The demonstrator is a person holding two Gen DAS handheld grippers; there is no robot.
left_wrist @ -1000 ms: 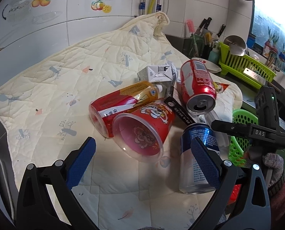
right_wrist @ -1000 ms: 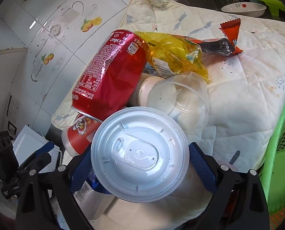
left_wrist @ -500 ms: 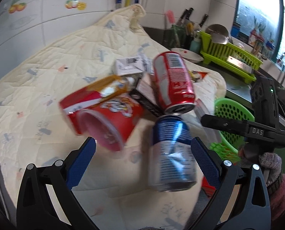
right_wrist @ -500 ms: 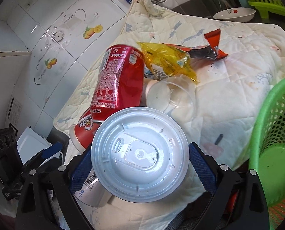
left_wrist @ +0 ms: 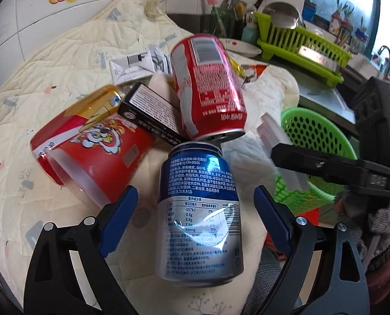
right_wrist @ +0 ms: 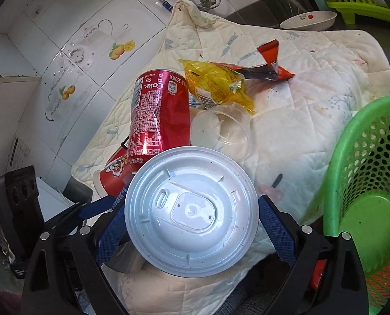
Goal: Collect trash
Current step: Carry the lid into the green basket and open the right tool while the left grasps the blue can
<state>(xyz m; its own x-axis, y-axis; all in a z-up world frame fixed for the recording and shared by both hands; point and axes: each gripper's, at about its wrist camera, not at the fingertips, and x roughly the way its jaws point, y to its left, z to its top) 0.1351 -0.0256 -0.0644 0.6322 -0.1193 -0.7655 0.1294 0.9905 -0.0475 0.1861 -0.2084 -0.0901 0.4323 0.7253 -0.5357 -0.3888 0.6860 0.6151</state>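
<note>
Since a second ago my left gripper (left_wrist: 195, 215) came in over the blue can (left_wrist: 198, 215), jaws just been closing, can between them, pads not touching yet. Left of frame: red cup (left_wrist: 90, 155) on its side. Centre: red can (left_wrist: 208, 86) above the blue one. Right: green basket (left_wrist: 318, 141). My right gripper (right_wrist: 192, 223) pinches a white lid (right_wrist: 192, 210), lower centre.
</note>
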